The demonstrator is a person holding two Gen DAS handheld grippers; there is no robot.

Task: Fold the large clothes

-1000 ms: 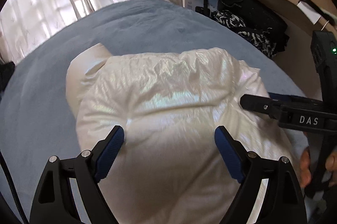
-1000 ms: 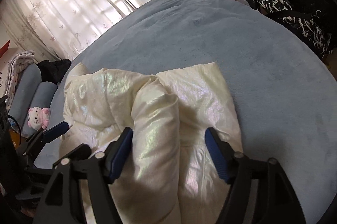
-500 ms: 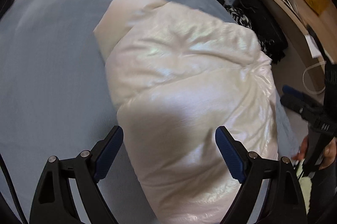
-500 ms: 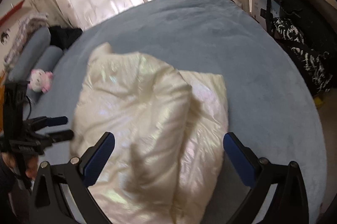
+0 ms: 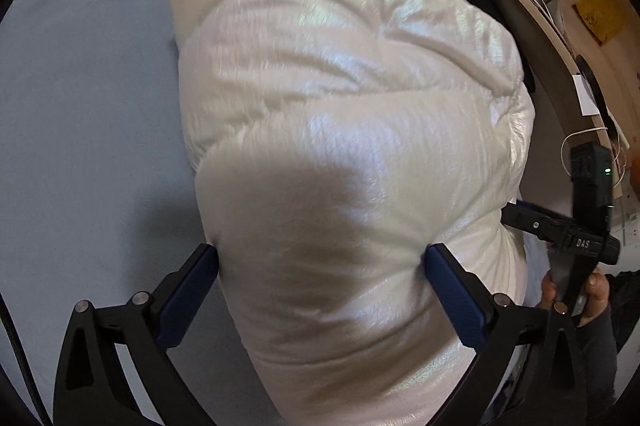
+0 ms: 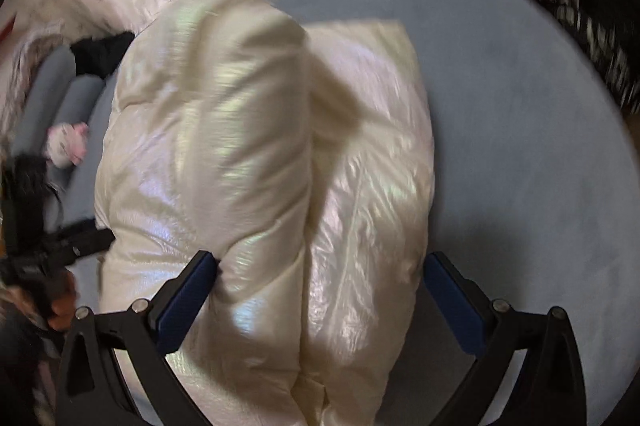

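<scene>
Garment: cream puffer jacket point(image 5: 340, 154) lies folded on the blue bed cover point(image 5: 88, 114) | My left gripper point(image 5: 320, 266): jaws just widened, spread wide, straddling the jacket's near end | My right gripper point(image 6: 320, 266): spread wide, jacket bulk between the pads.

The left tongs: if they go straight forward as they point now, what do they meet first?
Most likely the puffy cream jacket. The left tongs stand wide open with its bulk filling the gap between them; the blue bed cover lies beneath. Whether the pads already touch it is unclear.
</scene>
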